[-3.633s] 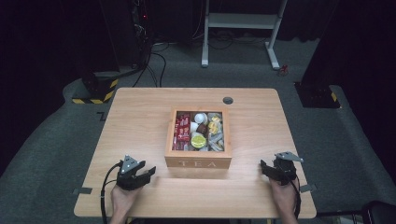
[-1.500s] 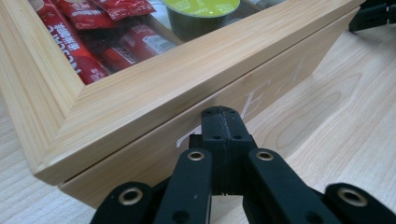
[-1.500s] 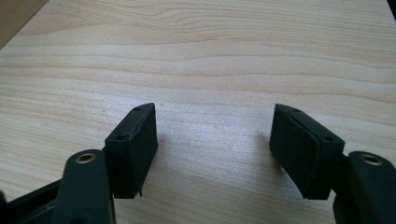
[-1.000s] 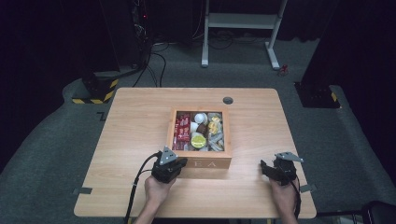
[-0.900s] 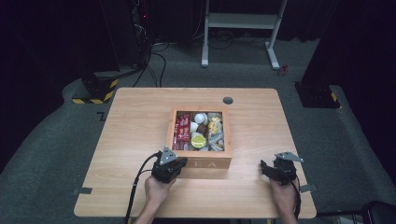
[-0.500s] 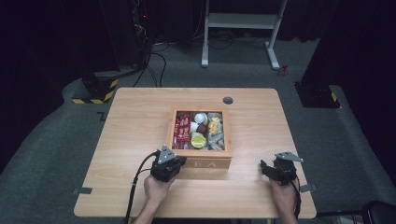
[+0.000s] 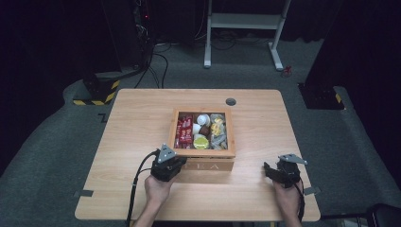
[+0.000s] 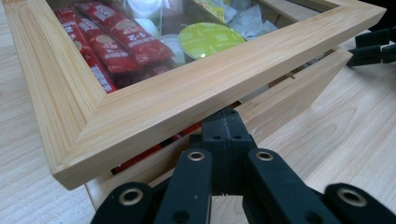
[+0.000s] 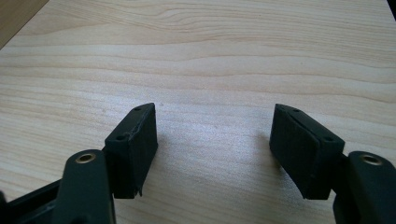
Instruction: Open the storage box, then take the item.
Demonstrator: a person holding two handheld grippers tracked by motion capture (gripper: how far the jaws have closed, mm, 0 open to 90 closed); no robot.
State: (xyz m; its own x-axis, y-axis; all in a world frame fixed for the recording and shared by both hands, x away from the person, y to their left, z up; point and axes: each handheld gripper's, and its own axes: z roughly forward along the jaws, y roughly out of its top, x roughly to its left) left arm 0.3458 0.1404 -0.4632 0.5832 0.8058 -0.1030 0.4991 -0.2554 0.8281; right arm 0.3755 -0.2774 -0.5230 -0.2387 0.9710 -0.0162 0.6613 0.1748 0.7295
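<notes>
In the high view, the tea box (image 7: 204,138) is seen mid-tabletop, nearer the front edge, with the left gripper (image 7: 166,163) at its front left corner and the right gripper (image 7: 282,171) resting near the front right corner of the tabletop (image 7: 132,118). In the left gripper view, the glazed lid (image 8: 154,100) is shown slightly raised, the closed jaws wedged under its frame, red sachets (image 8: 109,44) visible beneath. In the right gripper view, the jaws are held wide apart over bare wood.
</notes>
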